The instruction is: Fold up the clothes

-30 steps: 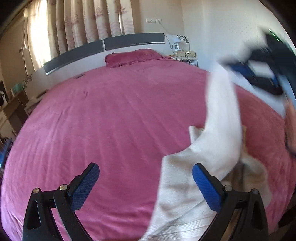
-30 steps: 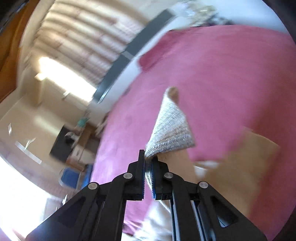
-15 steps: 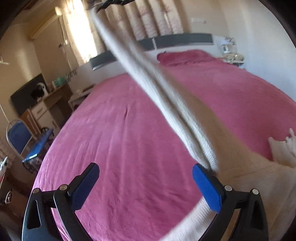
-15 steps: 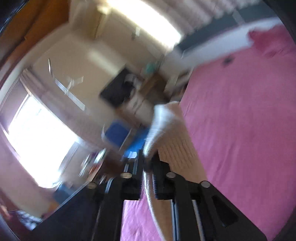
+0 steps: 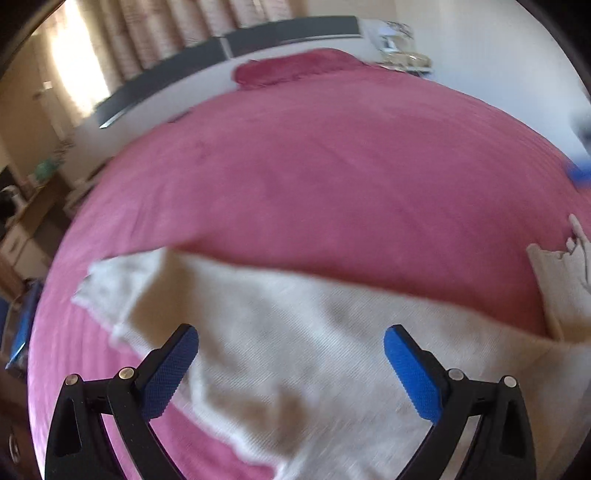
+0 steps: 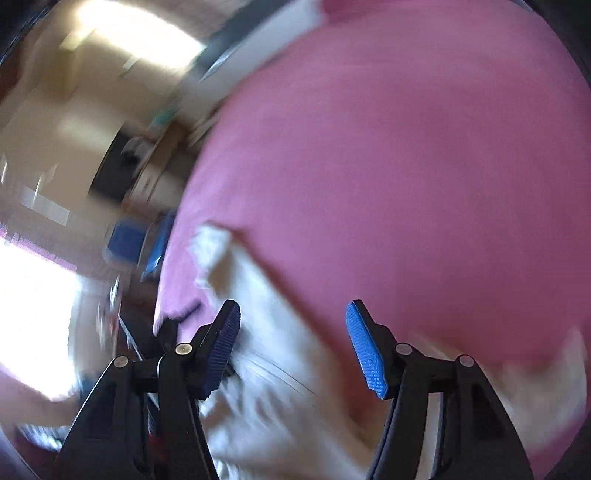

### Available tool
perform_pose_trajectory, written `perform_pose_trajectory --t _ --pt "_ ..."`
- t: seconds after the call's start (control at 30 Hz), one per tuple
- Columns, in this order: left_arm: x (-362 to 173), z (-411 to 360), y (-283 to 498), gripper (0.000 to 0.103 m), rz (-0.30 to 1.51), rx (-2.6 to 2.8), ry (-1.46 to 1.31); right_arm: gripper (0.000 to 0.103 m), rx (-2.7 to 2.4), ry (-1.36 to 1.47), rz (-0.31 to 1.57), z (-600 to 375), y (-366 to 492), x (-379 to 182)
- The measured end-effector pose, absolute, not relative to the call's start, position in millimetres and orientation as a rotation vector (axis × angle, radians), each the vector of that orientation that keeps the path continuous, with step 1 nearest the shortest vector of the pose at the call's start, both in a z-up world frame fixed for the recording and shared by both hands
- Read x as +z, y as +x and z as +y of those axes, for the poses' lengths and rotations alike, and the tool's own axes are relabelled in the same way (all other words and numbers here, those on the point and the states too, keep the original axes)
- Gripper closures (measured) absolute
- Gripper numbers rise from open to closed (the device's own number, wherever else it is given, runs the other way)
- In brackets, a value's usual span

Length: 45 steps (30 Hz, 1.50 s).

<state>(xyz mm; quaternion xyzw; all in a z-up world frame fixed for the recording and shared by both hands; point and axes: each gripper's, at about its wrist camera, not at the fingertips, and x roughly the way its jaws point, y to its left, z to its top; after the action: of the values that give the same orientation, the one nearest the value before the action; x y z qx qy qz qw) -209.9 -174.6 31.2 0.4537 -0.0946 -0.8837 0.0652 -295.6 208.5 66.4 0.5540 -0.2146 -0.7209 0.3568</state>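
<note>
Through the left wrist camera we are looking down at a cream knitted garment (image 5: 314, 354) lying across the near part of a bed covered in a soft, faintly ribbed pink spread (image 5: 332, 166). The knit is showing a fine ribbed weave; one long part, seemingly a sleeve, is stretching out flat to the left and ending in a squared cuff, while another piece is poking up at the right edge. A pink pillow (image 5: 295, 68) is resting by the dark padded headboard (image 5: 229, 48), with pale patterned curtains (image 5: 155, 33) hanging behind. Our left gripper (image 5: 291, 354) is hovering over the garment with its black arms spread wide and its blue dimpled pads (image 5: 170, 373) well apart, gripping nothing.

Through the right wrist camera everything is smearing with motion blur. The same cream garment (image 6: 266, 369) is lying on the pink spread (image 6: 406, 166), running from a pale end at upper left down under the fingers. Our right gripper (image 6: 293, 347) has just been opening: its blue textured pads (image 6: 365, 354) are standing apart, nothing is pressing between them, and the cloth is lying loose below. Bright window glare and a blurred blue chair (image 6: 125, 236) are filling the left side.
</note>
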Motion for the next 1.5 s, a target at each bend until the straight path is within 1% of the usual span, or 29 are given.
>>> perform_pose_trajectory --t 0.03,0.1,0.13,0.17,0.27,0.33,0.37,0.4,0.43,0.47,0.53,0.6,0.63,0.67,0.7,0.73,0.77,0.87,0.97,1.13,1.2,1.33,1.5 --pt "30.6 -170.5 -213.7 0.0 -0.311 -2.67 1.375 0.039 -1.891 1.45 -0.662 248.2 -297.1 54.7" --pt "30.0 -165.8 -215.6 0.0 -0.34 -2.681 1.374 0.03 -1.948 1.485 -0.893 330.8 -286.6 25.6" --pt "29.2 -165.0 -214.8 0.0 -0.337 -2.686 1.371 0.028 -1.975 1.496 -0.98 360.7 -281.3 13.3" --pt "27.4 -165.0 -214.3 0.0 -0.33 -2.687 1.375 0.025 -1.998 1.521 -1.058 388.8 -274.0 -2.3" --pt "20.4 -167.0 -216.7 0.0 -0.319 -2.664 1.41 0.025 -1.953 1.594 -1.181 419.6 -254.8 -49.5" --pt "18.3 -170.2 -216.3 0.0 -0.281 -2.654 1.422 0.023 -1.942 1.569 -1.191 410.7 -256.2 -63.3" --pt "18.1 -170.4 -214.8 0.0 -0.27 -2.651 1.42 0.017 -1.958 1.55 -1.18 405.2 -260.3 -63.8" --pt "19.1 -170.4 -213.3 0.0 -0.268 -2.648 1.415 0.013 -1.982 1.512 -1.161 398.0 -266.9 -61.0" --pt "20.1 -170.3 -211.8 0.0 -0.265 -2.645 1.409 0.012 -2.015 1.465 -1.132 390.6 -274.4 -55.1" --pt "21.3 -170.0 -210.3 0.0 -0.258 -2.644 1.405 0.013 -2.047 1.429 -1.097 383.1 -281.5 -50.5" --pt "24.5 -168.0 -206.6 0.0 -0.234 -2.646 1.399 0.013 -2.13 1.443 -1.017 368.3 -291.6 -49.6" --pt "25.3 -165.6 -203.3 0.0 -0.215 -2.647 1.395 0.014 -2.177 1.431 -0.984 369.1 -290.9 -50.2" --pt "25.0 -163.9 -202.1 0.0 -0.206 -2.648 1.4 0.026 -2.197 1.425 -0.972 376.8 -286.2 -52.1" --pt "24.5 -161.9 -201.6 0.0 -0.202 -2.65 1.407 0.07 -2.232 1.433 -0.958 384.0 -278.9 -53.5" --pt "23.8 -160.4 -201.4 0.0 -0.204 -2.651 1.41 0.085 -2.267 1.441 -0.943 391.1 -271.6 -54.9" --pt "23.1 -158.9 -201.2 0.0 -0.206 -2.653 1.413 0.092 -2.26 1.433 -0.972 400.5 -264.7 -59.2" --pt "23.0 -157.4 -201.3 0.0 -0.209 -2.655 1.414 0.098 -2.19 1.404 -1.059 411.3 -259.8 -67.3" --pt "22.6 -154.9 -199.8 0.0 -0.201 -2.657 1.409 0.098 -2.112 1.355 -1.14 417.7 -253.5 -74.8" --pt "20.4 -156.9 -198.6 0.0 -0.189 -2.649 1.408 0.099 -2.14 1.306 -1.089 405.7 -242.6 -64.9" --pt "13.1 -162.3 -199.4 0.0 -0.195 -2.626 1.417 0.1 -2.171 1.172 -1.043 384.9 -214.4 -29.3" --pt "10.0 -162.0 -200.0 0.0 -0.212 -2.621 1.42 0.1 -2.217 1.115 -1.071 406.8 -204.3 -7.5" --pt "8.1 -154.0 -203.8 0.0 -0.278 -2.63 1.416 0.1 -2.387 1.018 -1.202 455.6 -140.0 28.2" --pt "9.5 -138.6 -208.1 0.0 -0.366 -2.656 1.407 0.1 -2.686 1.107 -1.196 558.4 -46.5 63.1"
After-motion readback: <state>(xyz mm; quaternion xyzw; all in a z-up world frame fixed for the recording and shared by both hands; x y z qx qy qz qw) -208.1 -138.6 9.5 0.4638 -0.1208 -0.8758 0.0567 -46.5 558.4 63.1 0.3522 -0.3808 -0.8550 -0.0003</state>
